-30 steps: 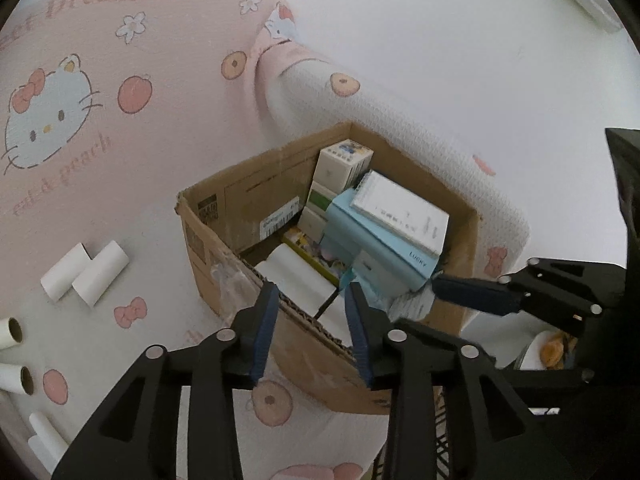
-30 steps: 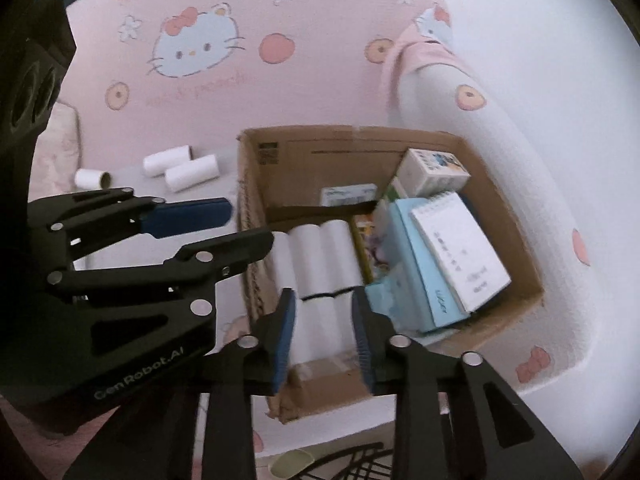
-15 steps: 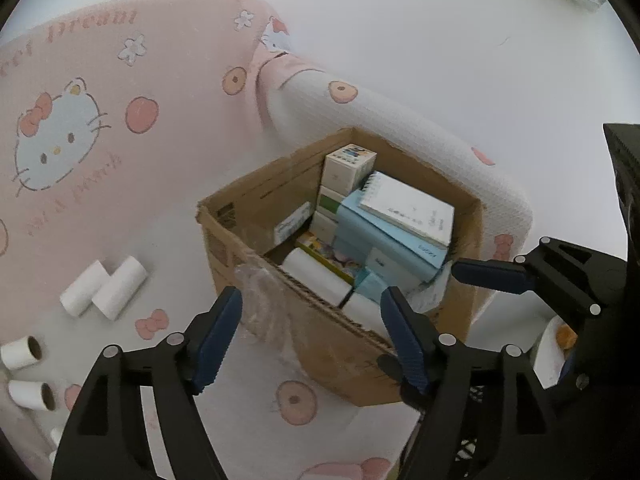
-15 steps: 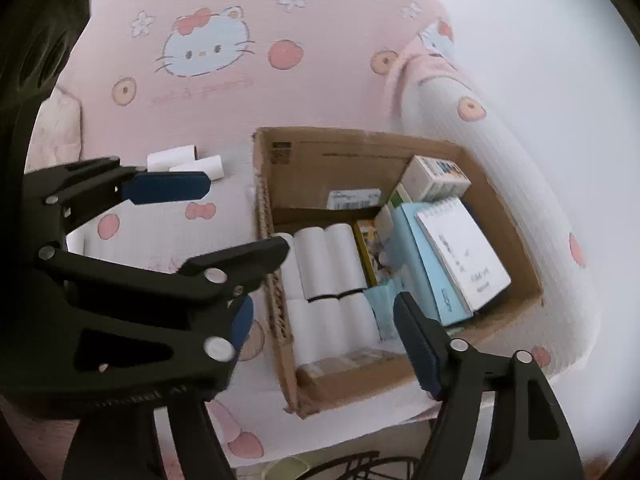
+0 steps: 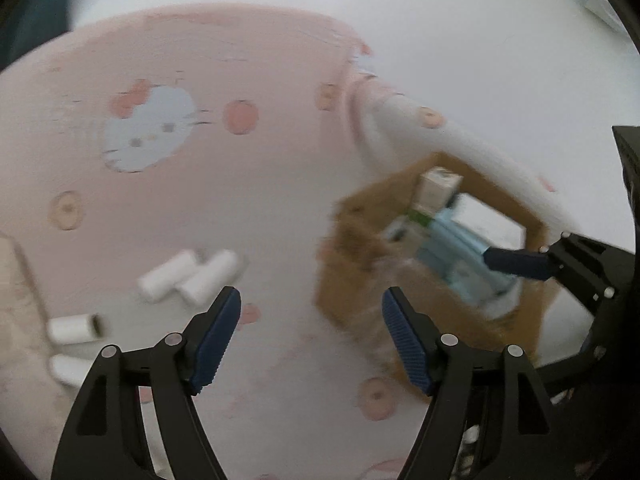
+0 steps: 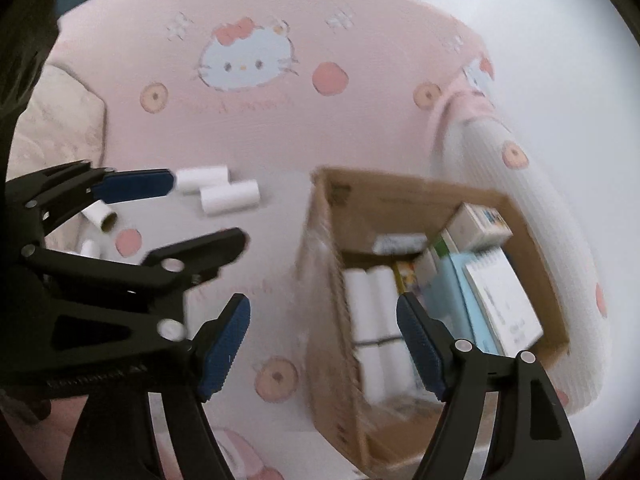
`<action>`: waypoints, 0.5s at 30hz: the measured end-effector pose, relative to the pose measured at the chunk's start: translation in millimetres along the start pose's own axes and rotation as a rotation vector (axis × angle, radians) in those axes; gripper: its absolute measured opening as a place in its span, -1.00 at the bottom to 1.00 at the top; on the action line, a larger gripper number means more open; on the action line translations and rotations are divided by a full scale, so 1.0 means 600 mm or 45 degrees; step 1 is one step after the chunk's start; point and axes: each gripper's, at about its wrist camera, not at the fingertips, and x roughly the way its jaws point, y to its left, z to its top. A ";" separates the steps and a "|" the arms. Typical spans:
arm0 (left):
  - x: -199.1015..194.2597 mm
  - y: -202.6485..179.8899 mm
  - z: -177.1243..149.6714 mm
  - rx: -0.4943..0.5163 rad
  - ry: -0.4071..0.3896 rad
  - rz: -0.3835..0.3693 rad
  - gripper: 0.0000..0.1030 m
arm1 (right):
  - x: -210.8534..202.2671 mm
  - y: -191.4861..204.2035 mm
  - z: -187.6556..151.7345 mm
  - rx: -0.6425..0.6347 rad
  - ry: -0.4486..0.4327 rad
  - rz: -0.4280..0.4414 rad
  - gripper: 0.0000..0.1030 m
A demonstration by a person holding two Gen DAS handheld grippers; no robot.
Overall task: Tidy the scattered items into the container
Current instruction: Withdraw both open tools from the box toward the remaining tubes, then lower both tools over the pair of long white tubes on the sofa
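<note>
Left gripper [image 5: 311, 336] and right gripper [image 6: 323, 342]: both spread wide, nothing pinched. Cardboard box [image 6: 404, 200]: beside the bedspread's [image 6: 260, 128] raised right edge, already holding rolls and booklets. Two white rolls [image 6: 218, 190]: loose on the bedspread, left of the box.

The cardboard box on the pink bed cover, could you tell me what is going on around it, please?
A person is tidying loose items into the cardboard box, using a hand-held gripper in each hand. The box already holds white rolls, small cartons and a notebook. Both the left hand-held gripper and the right hand-held gripper are open and empty. More white paper rolls lie on the bed cover left of the box, not yet collected.
</note>
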 end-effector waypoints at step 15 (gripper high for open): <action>-0.025 0.184 -0.159 -0.240 0.111 0.266 0.49 | 0.042 0.159 0.031 -0.252 -0.265 0.367 0.51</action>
